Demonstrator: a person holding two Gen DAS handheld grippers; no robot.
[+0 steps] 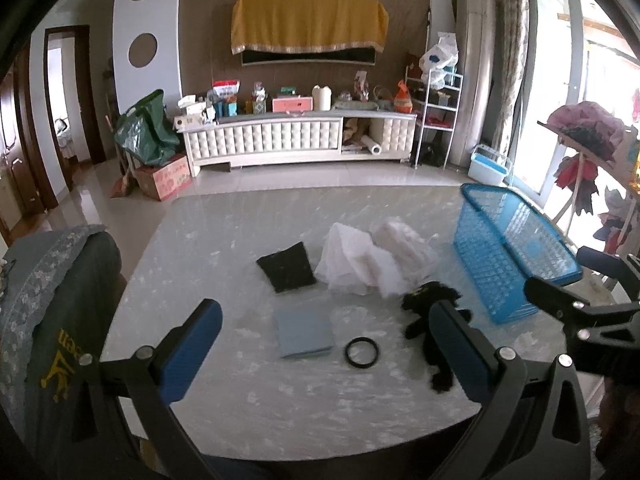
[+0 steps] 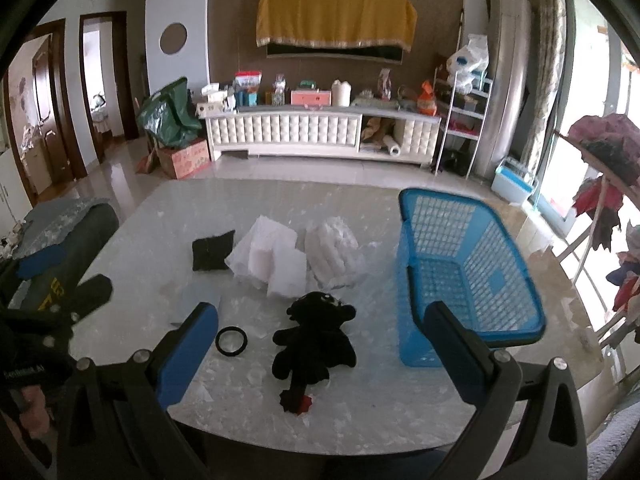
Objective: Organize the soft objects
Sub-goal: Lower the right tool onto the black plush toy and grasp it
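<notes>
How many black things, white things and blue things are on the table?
Black: 3 - cloth, ring, stuffed toy
White: 2 - foam sheets, padded bundle
Blue: 2 - folded cloth, basket
Total: 7

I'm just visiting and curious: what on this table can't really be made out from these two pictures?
- Black plush toy: left wrist view, a finger covers its middle.
- Blue cloth: right wrist view, mostly behind a finger.
- Basket: right wrist view, near corner hidden by a finger.
- White soft pile: what it is stays unclear in both views.
</notes>
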